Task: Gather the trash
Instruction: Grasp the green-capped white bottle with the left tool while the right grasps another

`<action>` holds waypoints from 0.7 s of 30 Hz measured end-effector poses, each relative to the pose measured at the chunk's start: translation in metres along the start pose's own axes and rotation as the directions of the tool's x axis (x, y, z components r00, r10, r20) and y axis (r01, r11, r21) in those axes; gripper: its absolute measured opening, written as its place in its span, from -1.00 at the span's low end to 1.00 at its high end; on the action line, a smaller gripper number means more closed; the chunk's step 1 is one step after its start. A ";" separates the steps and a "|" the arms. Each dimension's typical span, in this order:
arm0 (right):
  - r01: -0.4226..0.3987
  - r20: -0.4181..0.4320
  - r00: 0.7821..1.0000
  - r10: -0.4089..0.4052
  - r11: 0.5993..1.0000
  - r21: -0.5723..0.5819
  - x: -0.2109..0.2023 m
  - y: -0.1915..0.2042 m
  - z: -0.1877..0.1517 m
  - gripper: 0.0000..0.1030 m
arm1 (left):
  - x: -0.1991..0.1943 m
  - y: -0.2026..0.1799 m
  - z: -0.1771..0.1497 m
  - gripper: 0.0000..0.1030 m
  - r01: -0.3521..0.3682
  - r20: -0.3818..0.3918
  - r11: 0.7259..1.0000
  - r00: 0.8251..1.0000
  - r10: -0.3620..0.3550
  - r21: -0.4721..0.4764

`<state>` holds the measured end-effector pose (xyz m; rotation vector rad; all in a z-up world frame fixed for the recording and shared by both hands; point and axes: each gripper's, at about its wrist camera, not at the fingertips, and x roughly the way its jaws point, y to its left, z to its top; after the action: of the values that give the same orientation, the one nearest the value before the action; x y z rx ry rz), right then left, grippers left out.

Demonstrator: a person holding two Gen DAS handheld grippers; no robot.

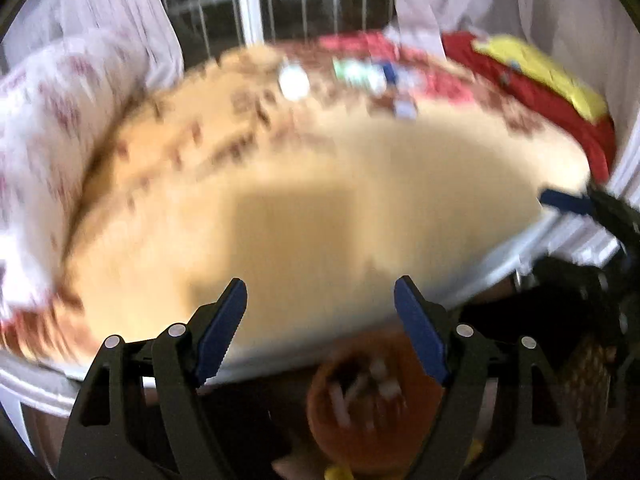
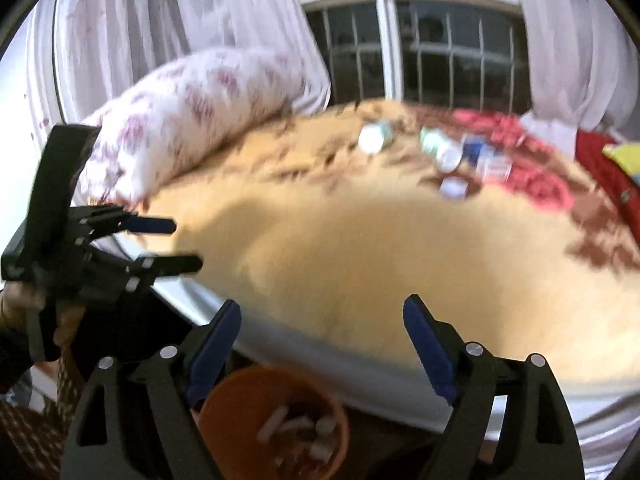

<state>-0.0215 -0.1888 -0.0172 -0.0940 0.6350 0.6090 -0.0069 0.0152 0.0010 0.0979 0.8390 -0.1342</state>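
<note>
Released, empty blue-padded fingers of left gripper (image 1: 320, 300) and right gripper (image 2: 322, 316) above round orange trash bin (image 2: 240, 392) beside bed's (image 2: 360, 264) near edge, blurred bottles (image 2: 440, 150) near far edge.

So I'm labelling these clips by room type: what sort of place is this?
Most likely a bedroom. A bed with a tan patterned blanket fills the view, a floral pillow lies at one end, and sheer curtains hang at a barred window behind it. An orange bin sits beside the bed.
</note>
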 end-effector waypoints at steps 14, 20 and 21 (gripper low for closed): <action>0.036 0.065 0.997 -0.038 0.999 0.028 0.007 -0.034 0.014 0.60 | 0.125 0.018 0.182 0.49 -0.078 0.055 0.991 0.995 0.084 -0.113; 0.033 0.050 0.998 -0.036 0.998 0.060 0.019 -0.048 0.014 0.60 | 0.190 0.025 0.227 0.49 -0.153 0.005 0.980 0.988 0.155 -0.125; 0.032 0.047 0.998 -0.034 0.998 0.059 0.021 -0.049 0.015 0.60 | 0.202 0.026 0.234 0.49 -0.161 -0.003 0.978 0.987 0.162 -0.130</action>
<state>0.0277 -0.2147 -0.0222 -0.0353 0.6033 0.5590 0.3026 -0.0078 0.0063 0.0429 0.8262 0.0732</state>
